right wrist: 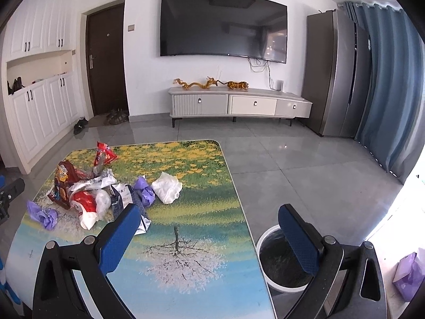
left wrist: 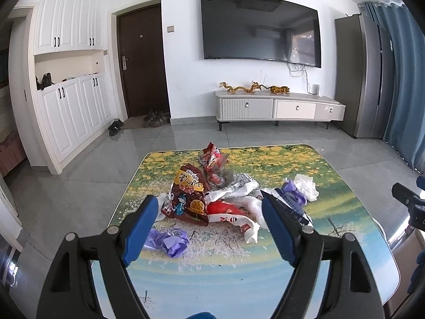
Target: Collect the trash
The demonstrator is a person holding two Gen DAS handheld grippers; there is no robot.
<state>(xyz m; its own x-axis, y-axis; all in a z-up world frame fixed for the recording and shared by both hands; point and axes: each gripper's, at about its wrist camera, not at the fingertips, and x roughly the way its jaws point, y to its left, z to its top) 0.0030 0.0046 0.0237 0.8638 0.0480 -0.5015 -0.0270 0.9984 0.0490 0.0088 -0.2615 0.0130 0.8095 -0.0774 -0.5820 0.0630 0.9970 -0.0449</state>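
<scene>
A heap of trash lies on the flower-printed table [left wrist: 265, 265] [right wrist: 202, 212]: a brown snack bag [left wrist: 187, 199] [right wrist: 62, 183], a red wrapper [left wrist: 212, 156] [right wrist: 105, 154], a red and white bag [left wrist: 228, 214] [right wrist: 85, 202], crumpled white paper [left wrist: 308, 186] [right wrist: 167, 190] and purple wrappers [left wrist: 170, 240] [right wrist: 43, 214]. My left gripper [left wrist: 211, 214] is open and empty, held above the near side of the heap. My right gripper [right wrist: 209, 219] is open and empty over the table's right edge. A white bin with a dark liner [right wrist: 281, 263] stands on the floor right of the table.
A TV cabinet [left wrist: 279, 107] with golden figurines stands under a wall TV at the far wall. A grey fridge [right wrist: 334, 74] and blue curtain are at the right. White cupboards [left wrist: 71, 111] and a dark door are at the left. A purple box [right wrist: 409, 276] sits at the lower right.
</scene>
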